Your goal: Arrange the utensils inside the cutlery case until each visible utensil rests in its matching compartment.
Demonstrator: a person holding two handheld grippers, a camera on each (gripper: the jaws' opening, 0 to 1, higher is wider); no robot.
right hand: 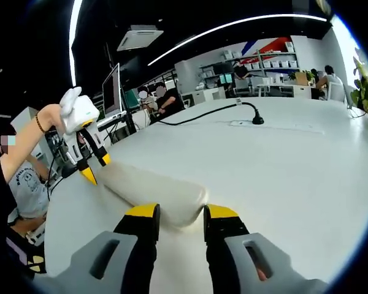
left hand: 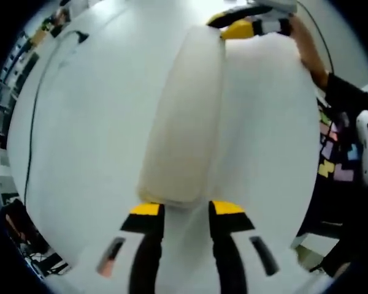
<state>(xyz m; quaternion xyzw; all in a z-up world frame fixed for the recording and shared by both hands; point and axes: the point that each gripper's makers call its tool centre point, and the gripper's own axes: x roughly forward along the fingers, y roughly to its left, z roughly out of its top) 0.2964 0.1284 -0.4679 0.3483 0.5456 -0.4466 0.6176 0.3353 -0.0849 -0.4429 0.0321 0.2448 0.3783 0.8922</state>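
Observation:
A long cream cutlery case (left hand: 184, 116) lies closed on the white table (left hand: 86, 159), and no utensils show. In the left gripper view my left gripper (left hand: 187, 209) has its yellow-tipped jaws on either side of the case's near end, gripping it. The right gripper (left hand: 245, 24), held by a hand, sits at the far end. In the right gripper view my right gripper (right hand: 181, 212) clamps the near end of the case (right hand: 153, 187). There the left gripper (right hand: 95, 166) holds the opposite end.
A black cable (left hand: 34, 122) runs along the table's left side. A white power strip (right hand: 276, 125) with its cable (right hand: 202, 113) lies further back. Monitors (right hand: 113, 92) stand past the table edge, and people sit behind them. The person's dark sleeve (left hand: 343, 122) is at the right.

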